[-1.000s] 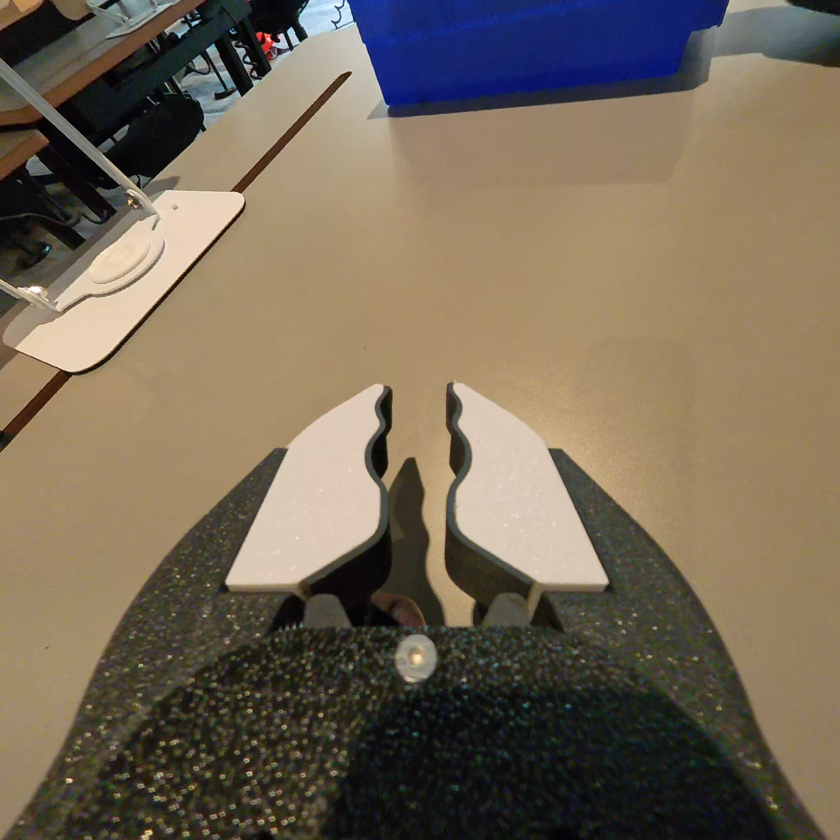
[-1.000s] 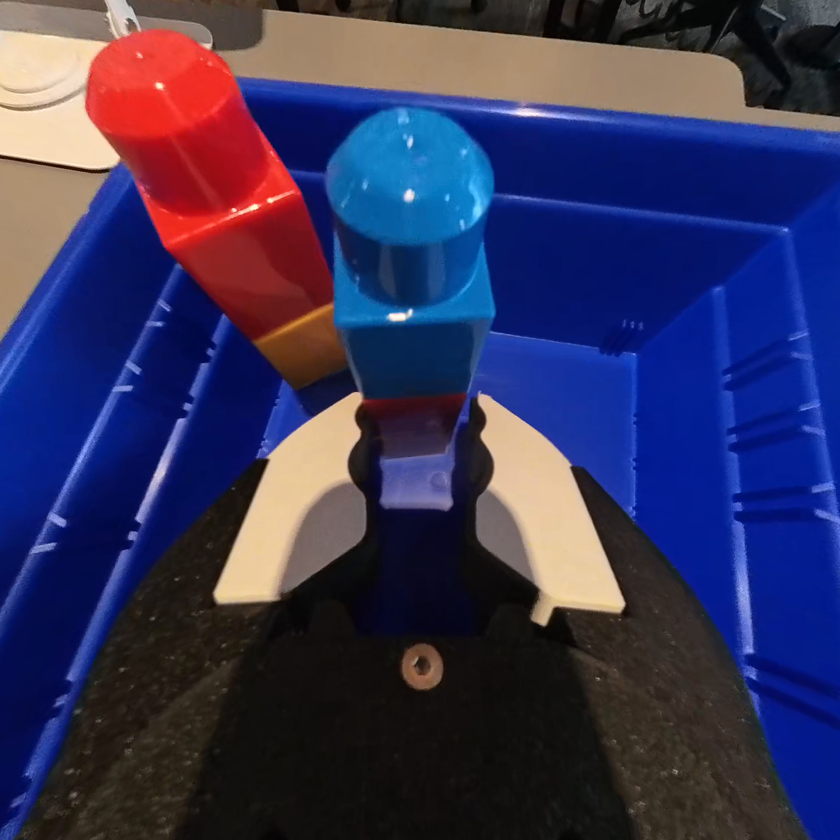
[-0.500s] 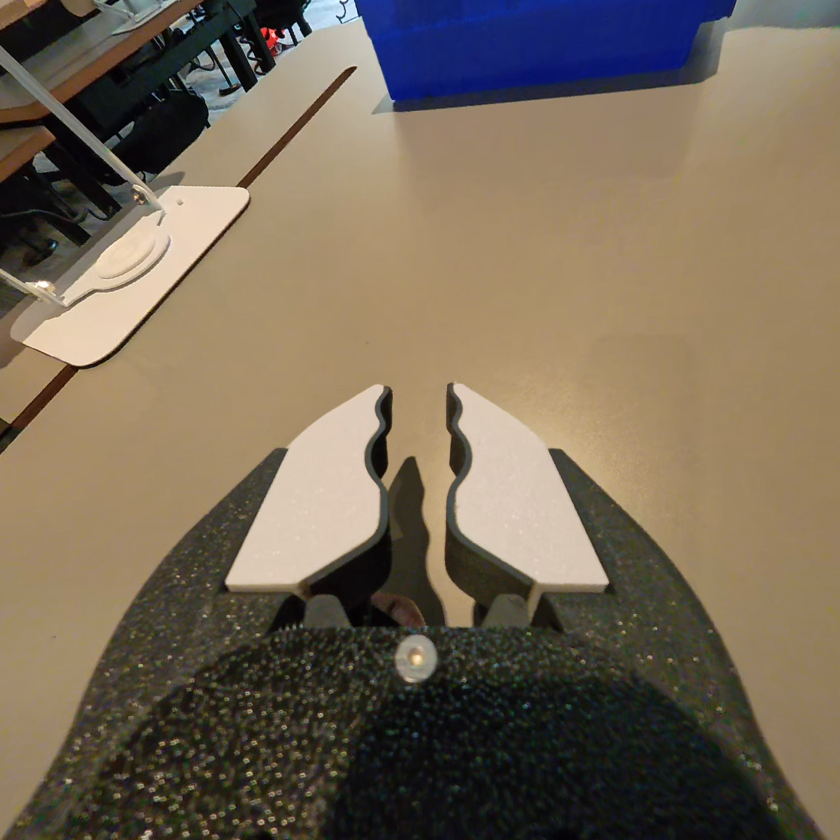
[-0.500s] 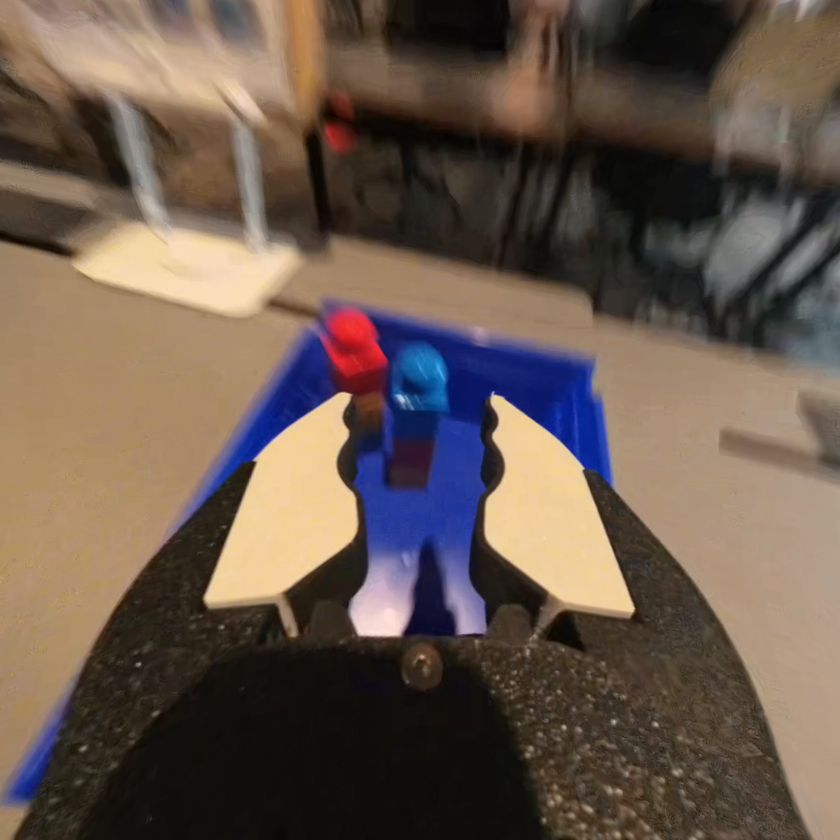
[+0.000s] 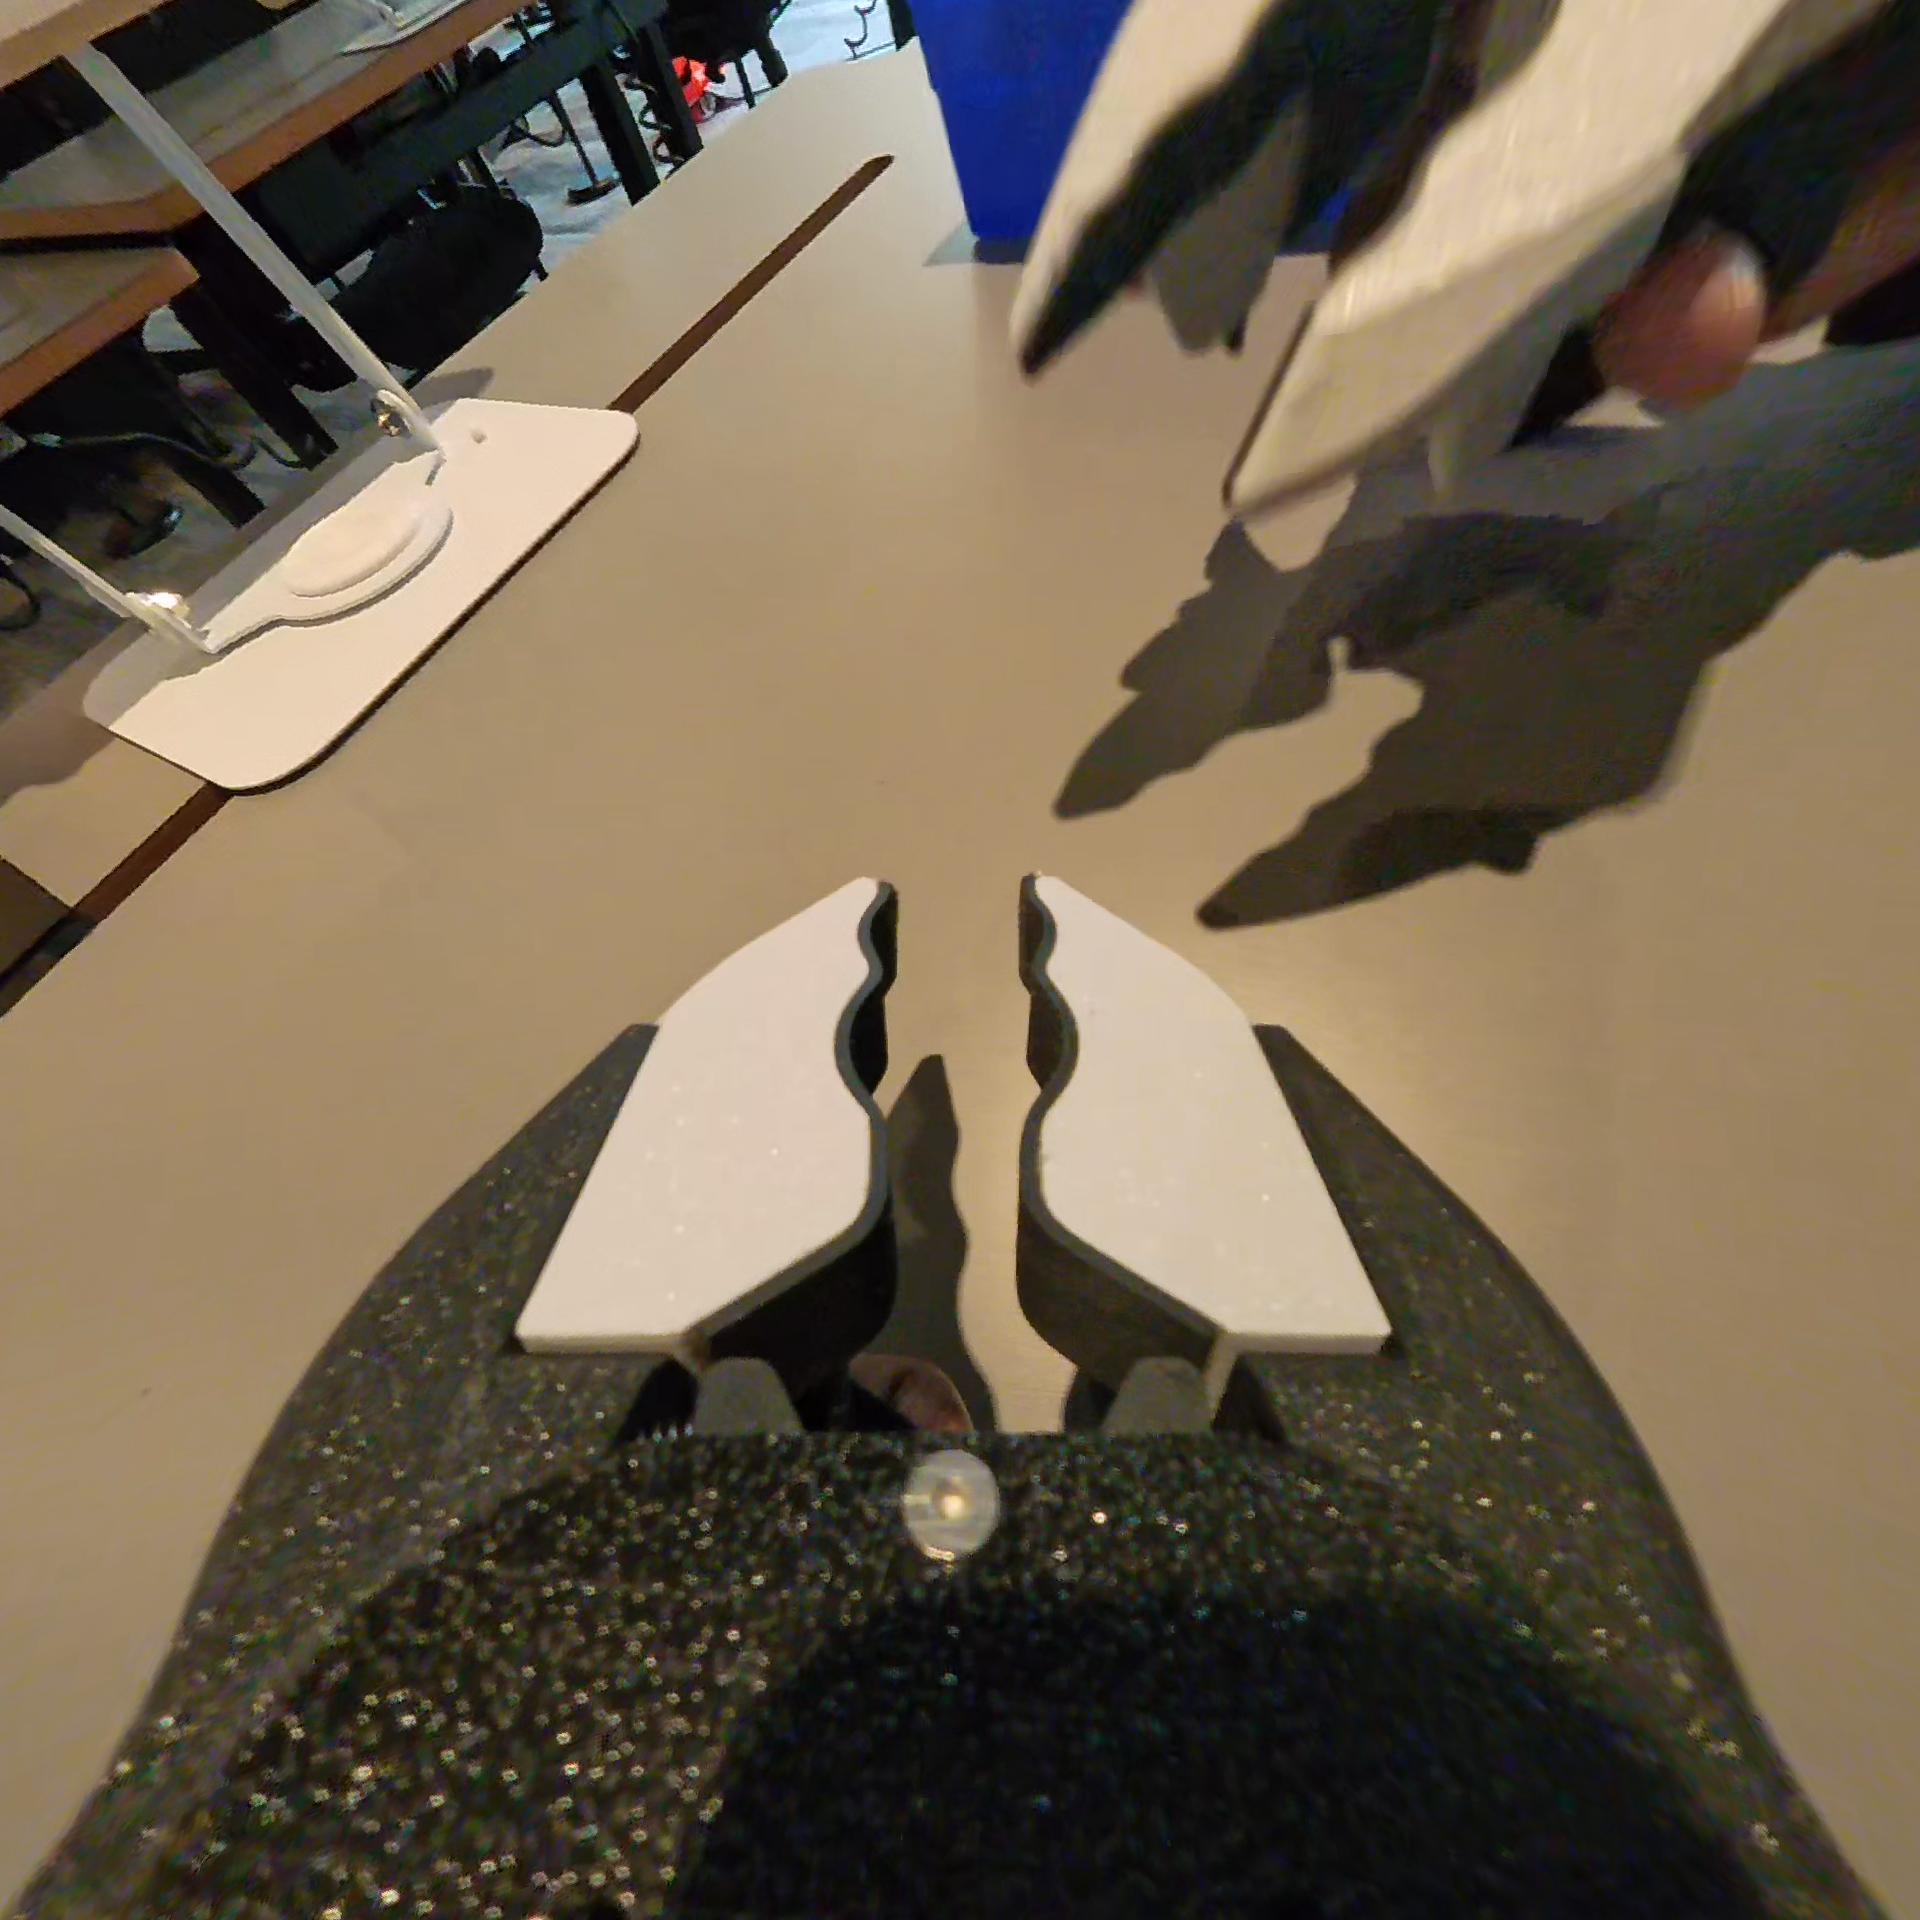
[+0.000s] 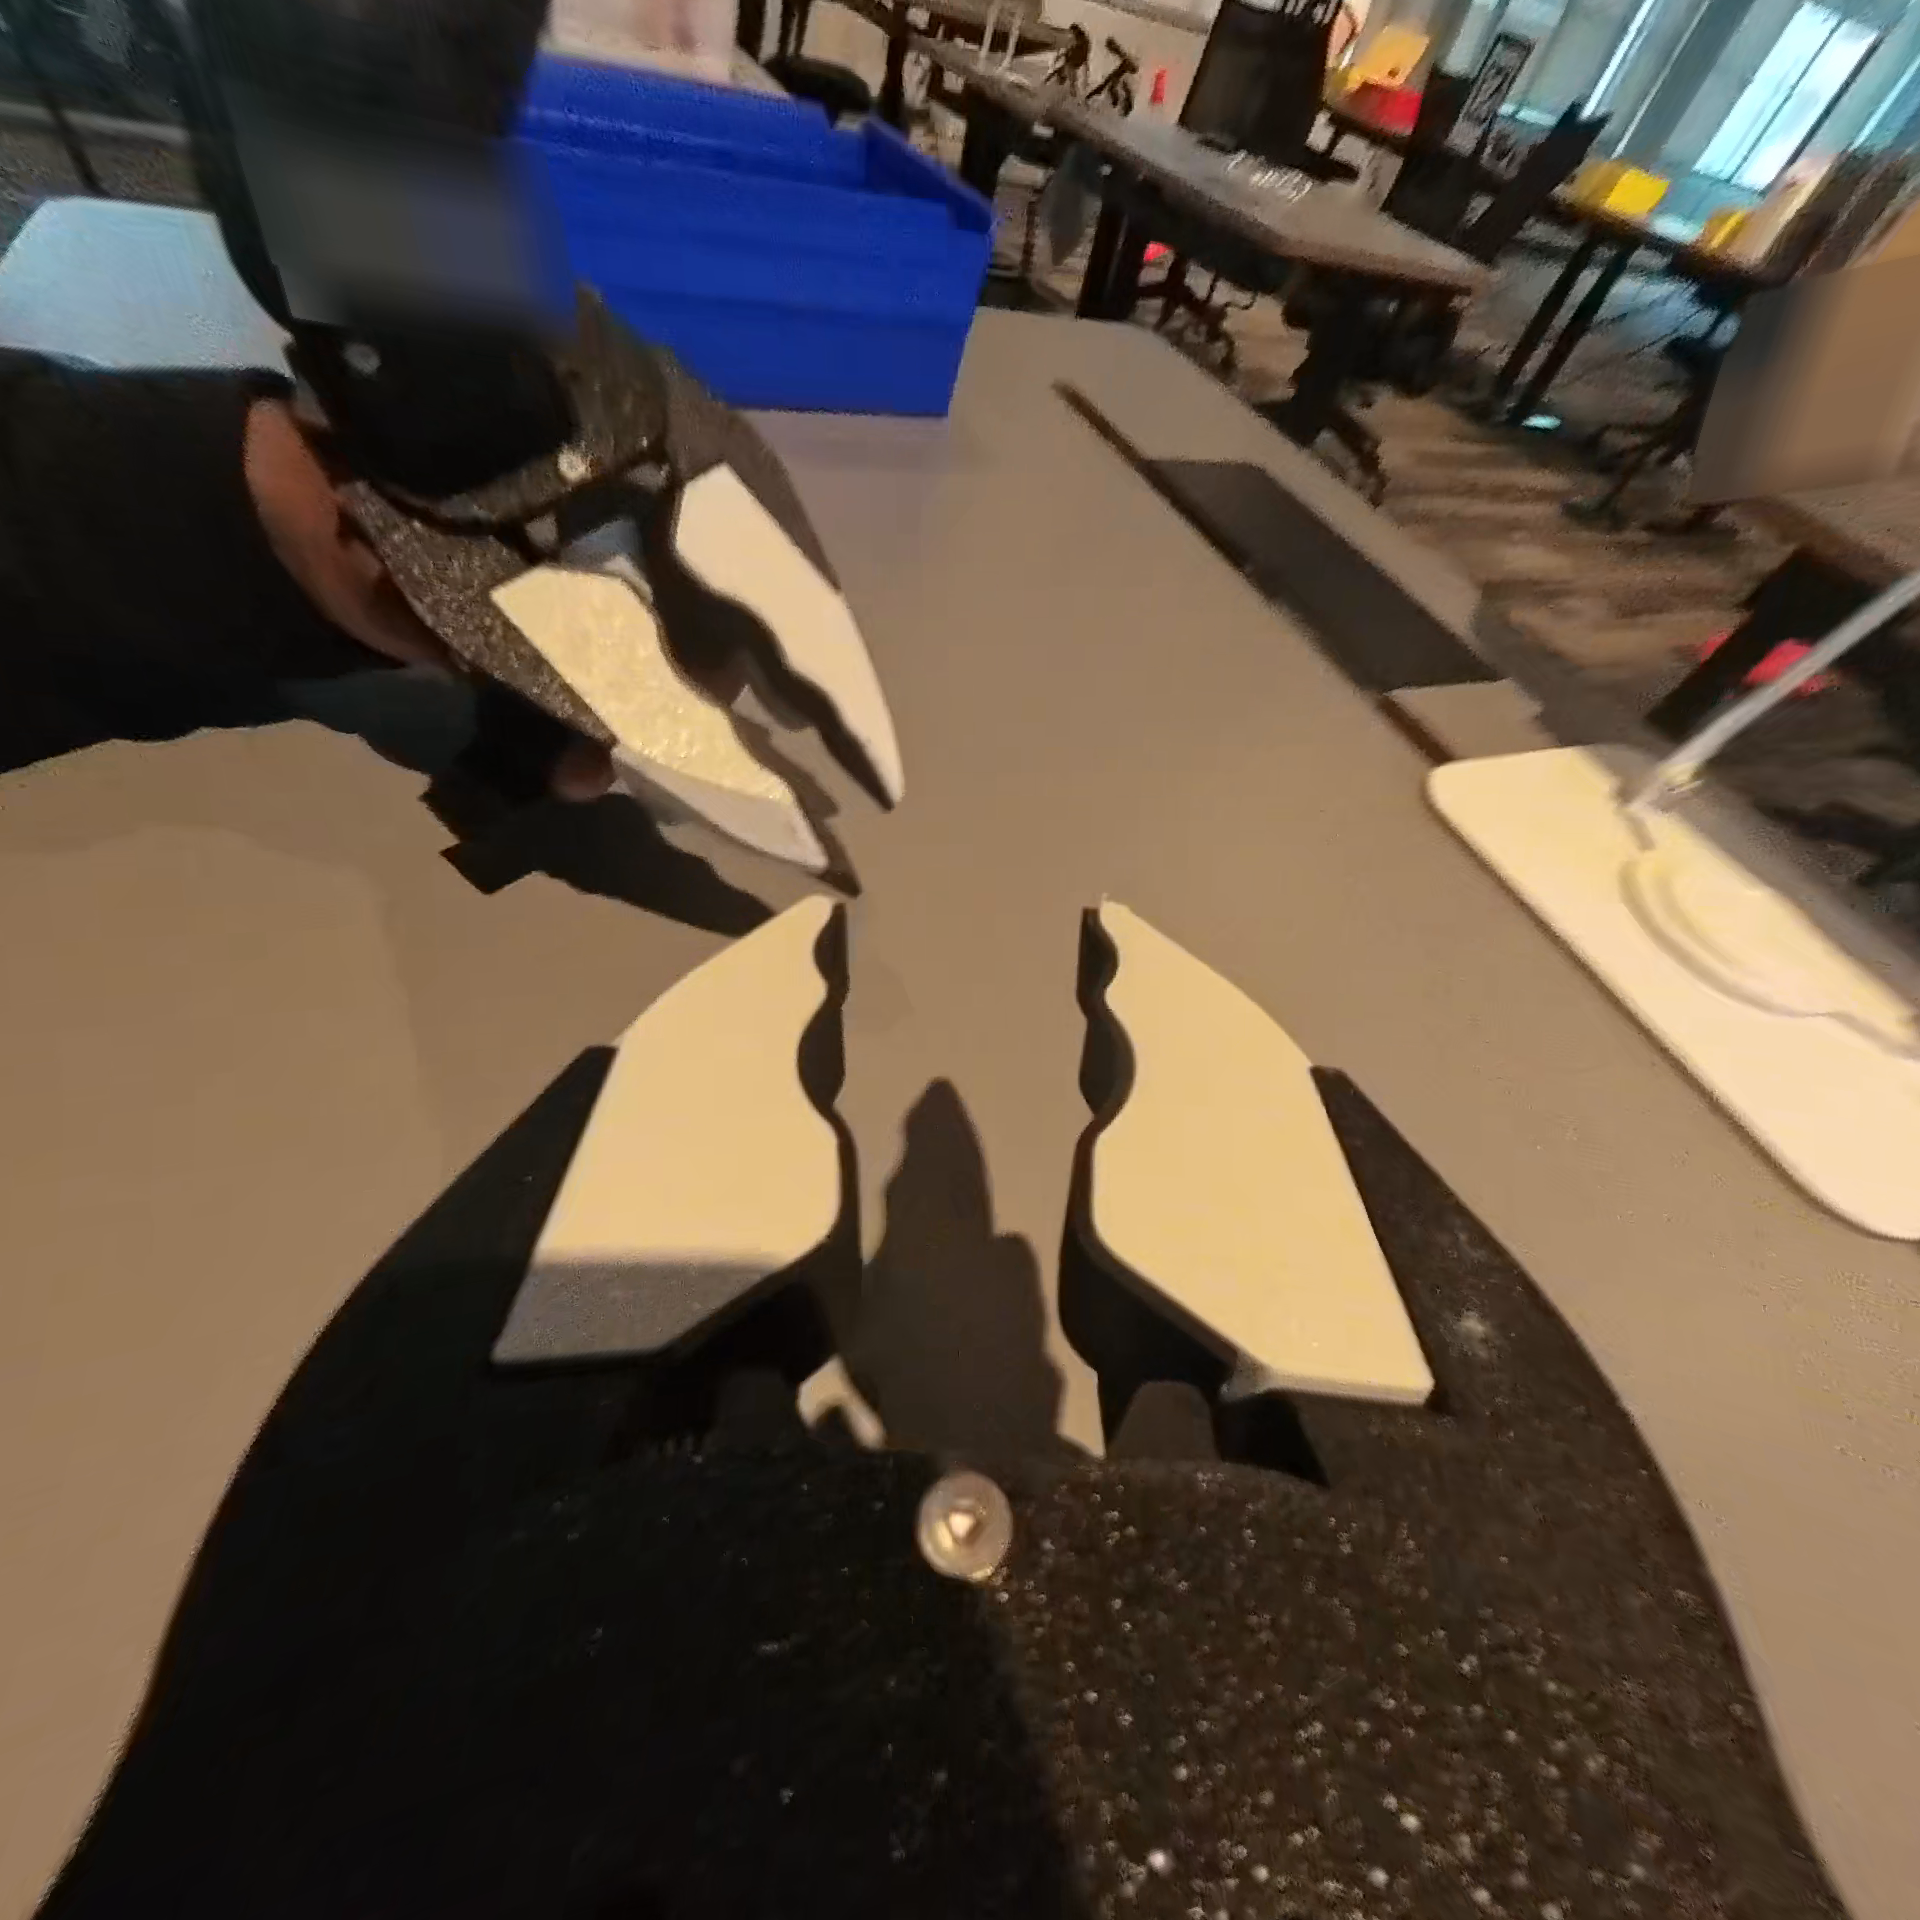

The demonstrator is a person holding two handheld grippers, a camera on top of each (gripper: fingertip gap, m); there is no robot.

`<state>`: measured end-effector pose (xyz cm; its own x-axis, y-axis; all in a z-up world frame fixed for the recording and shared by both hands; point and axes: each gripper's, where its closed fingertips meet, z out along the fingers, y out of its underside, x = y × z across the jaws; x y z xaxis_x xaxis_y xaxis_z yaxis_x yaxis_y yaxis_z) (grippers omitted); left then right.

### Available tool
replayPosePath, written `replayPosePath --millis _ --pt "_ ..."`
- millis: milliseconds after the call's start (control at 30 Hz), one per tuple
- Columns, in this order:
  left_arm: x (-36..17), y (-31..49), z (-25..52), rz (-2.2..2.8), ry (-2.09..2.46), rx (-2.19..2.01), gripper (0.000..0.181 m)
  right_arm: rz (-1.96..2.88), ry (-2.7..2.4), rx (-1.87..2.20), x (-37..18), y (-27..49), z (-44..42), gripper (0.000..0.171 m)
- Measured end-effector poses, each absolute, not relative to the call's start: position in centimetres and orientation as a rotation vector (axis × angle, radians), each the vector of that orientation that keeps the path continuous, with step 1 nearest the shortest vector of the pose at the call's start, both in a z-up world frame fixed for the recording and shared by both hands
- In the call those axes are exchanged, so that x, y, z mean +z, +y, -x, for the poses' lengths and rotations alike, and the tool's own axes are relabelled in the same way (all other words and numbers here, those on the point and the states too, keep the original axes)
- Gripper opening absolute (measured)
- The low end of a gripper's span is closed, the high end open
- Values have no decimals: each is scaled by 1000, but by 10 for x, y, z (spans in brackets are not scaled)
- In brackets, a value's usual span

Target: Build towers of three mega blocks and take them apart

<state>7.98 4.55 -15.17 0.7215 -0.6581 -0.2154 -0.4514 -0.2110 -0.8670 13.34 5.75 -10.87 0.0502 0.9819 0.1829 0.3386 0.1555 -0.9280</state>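
The left gripper (image 5: 958, 902) hovers over the table (image 5: 727, 727), narrowly parted and empty. The right gripper (image 6: 961, 914) gapes wider, seemingly empty; the blue bin (image 6: 769, 260) sits beyond.

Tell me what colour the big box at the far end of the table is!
The box is bright blue. It shows best in the right wrist view.

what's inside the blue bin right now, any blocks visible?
Cannot tell. The right wrist view shows only the blue bin's outer wall and rim from a low angle; its inside is hidden. The left wrist view has the right hand-held gripper covering most of the bin. No blocks visible anywhere.
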Motion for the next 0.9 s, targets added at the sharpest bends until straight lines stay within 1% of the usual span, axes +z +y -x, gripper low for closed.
replayPosePath --millis 133,167,200,267,333,433,533,633,700,767,833,900 --pt "-148 51 -71 1857 786 -205 22 1433 -1455 914 -132 59 -121 45" --pt "-145 53 -69 1850 759 -201 22 1451 -1458 925 -135 59 -120 44" --pt "-143 53 -66 1839 733 -199 23 1452 -1451 926 -134 60 -120 48" --pt "-137 54 -58 1814 693 -175 24 1457 -1452 930 -135 59 -121 47" --pt "-131 53 -45 1806 651 -133 27 1463 -1466 919 -137 58 -122 47" --pt "-106 35 -16 1753 537 -115 35 1454 -1503 878 -141 55 -121 45" --pt "-69 -4 33 1733 464 -46 40 1440 -1555 833 -146 51 -120 44" --pt "-26 -48 124 1800 318 142 39 1427 -1595 806 -150 47 -118 42" --pt "-13 -73 186 1912 135 139 38 1427 -1618 796 -153 46 -117 42" --pt "-27 -90 244 2082 -52 124 38 1429 -1636 787 -155 45 -116 41" --pt "-66 -105 292 2320 -202 165 44 1428 -1650 779 -156 44 -115 41" --pt "-106 -115 318 2523 -308 139 52 1423 -1652 771 -156 44 -116 41"
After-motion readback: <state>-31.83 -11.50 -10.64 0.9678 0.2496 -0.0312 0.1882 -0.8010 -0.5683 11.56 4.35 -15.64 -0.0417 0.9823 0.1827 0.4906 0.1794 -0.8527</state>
